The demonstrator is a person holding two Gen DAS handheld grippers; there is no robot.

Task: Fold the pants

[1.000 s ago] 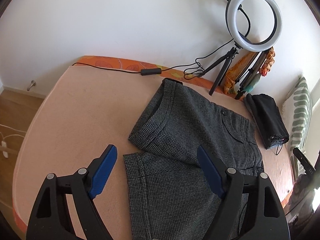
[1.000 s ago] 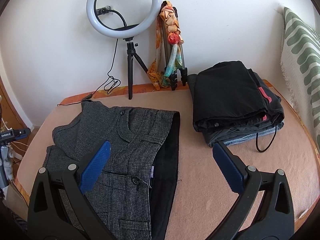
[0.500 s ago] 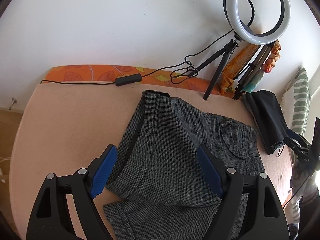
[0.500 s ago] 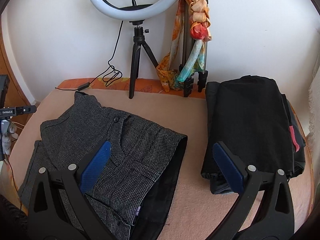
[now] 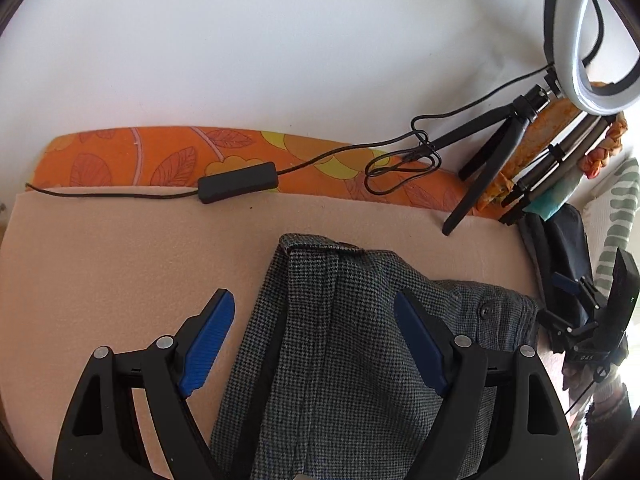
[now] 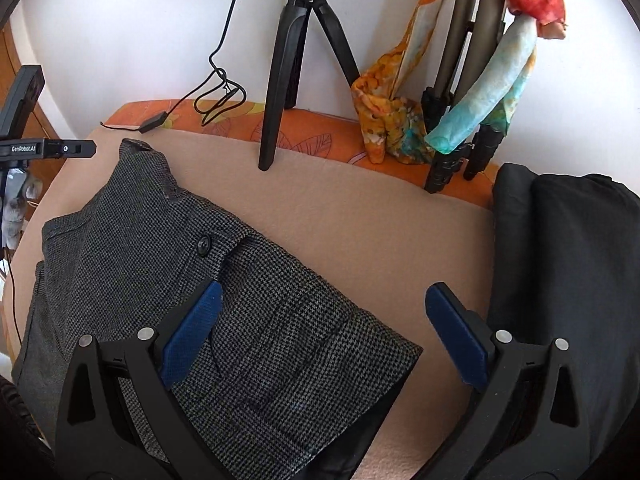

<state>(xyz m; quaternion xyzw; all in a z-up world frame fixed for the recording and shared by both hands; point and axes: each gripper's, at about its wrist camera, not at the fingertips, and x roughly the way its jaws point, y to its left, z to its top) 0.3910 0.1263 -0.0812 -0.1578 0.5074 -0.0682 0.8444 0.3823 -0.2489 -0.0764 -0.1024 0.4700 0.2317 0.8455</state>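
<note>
Pants (image 5: 340, 344) in a grey houndstooth weave lie already doubled over on the peach blanket (image 5: 120, 264) of the bed, waistband end toward the right and the folded corner toward the wall. In the right wrist view the same pants (image 6: 248, 312) show a button and a pocket seam on top, with a dark lining peeking out along the near right edge.

We judge that we are between folds: the garment is partly folded and both tools hang over it without holding anything. Our left gripper (image 5: 316, 340) has its fingers spread wide, one blue pad (image 5: 206, 344) over bare blanket and the other over the cloth, so the left edge of the fold sits between them but untouched. Our right gripper (image 6: 328, 336) is likewise wide open and empty, one finger over the fabric, the other over the blanket between the pants and the stack of black clothes (image 6: 568, 280) on the right.

The next move, as we read it, calls for us to come down on the far edge, left tool at the folded corner and right tool near the waistband corner, pinch all layers together, and carry them toward us evenly. We need to keep clear of the tripod (image 6: 296, 60) and its cable (image 5: 328, 156), which lie near the far edge.
</note>
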